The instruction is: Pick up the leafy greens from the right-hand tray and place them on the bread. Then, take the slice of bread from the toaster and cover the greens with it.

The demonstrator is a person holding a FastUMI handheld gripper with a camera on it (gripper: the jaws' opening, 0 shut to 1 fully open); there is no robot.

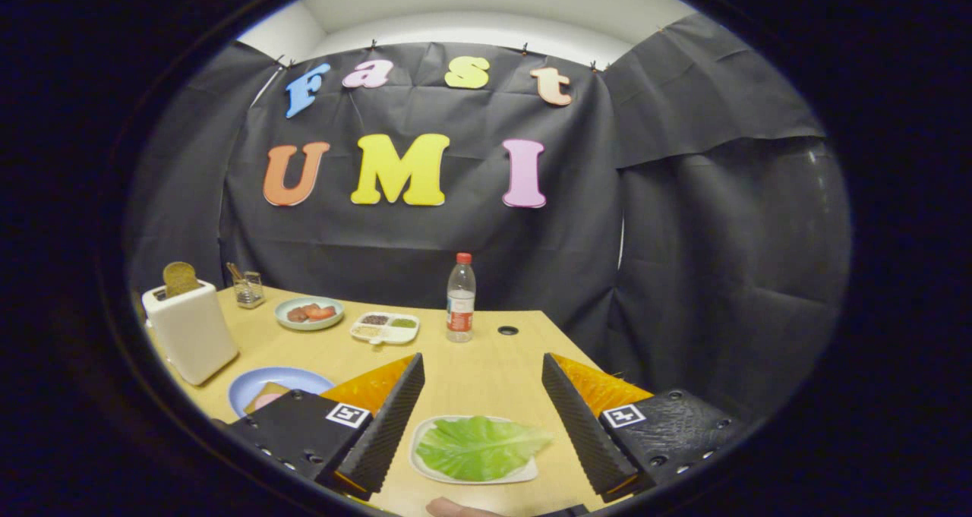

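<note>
Leafy greens [480, 447] lie on a tray [422, 468]; toaster [190, 333] stands far left.

1. Black cloth [425, 251] drapes the booth's back wall at 12 o'clock and its side wall at 3 o'clock.
2. A white ceiling [486, 16] shows above the cloth.
3. A light wooden counter [486, 373] with a small dark hole [508, 330] fills 6 o'clock.

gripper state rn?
Gripper: open, holding nothing; leafy greens lie on their tray between the fingers, untouched.
</note>
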